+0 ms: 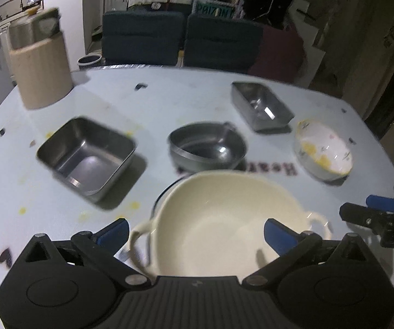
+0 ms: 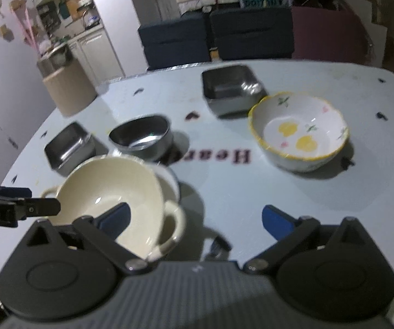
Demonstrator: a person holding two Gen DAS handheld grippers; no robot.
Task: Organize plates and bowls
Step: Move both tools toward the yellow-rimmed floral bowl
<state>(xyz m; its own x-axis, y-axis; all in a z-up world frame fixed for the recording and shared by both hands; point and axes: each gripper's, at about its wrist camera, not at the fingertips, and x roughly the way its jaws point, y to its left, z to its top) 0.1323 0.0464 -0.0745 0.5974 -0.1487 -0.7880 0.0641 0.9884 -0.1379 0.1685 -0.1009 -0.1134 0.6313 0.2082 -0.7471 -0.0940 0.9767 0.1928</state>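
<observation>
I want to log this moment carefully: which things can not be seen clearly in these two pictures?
- Dish under the cream bowl: right wrist view shows only a white rim; the bowl covers the rest.
- Cream bowl's near rim: left wrist view, hidden behind the left gripper.
- Table lettering: left wrist view, blurred and partly behind the round steel bowl.
- Right gripper: left wrist view, cut off by the right edge.

Left claw (image 1: 196, 231), right claw (image 2: 195, 219) agape

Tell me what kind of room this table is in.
Probably a home dining area open to a living room and kitchen. The white table holds bowls, like the floral bowl, with dark blue sofas behind it and kitchen cabinets at the back left.
</observation>
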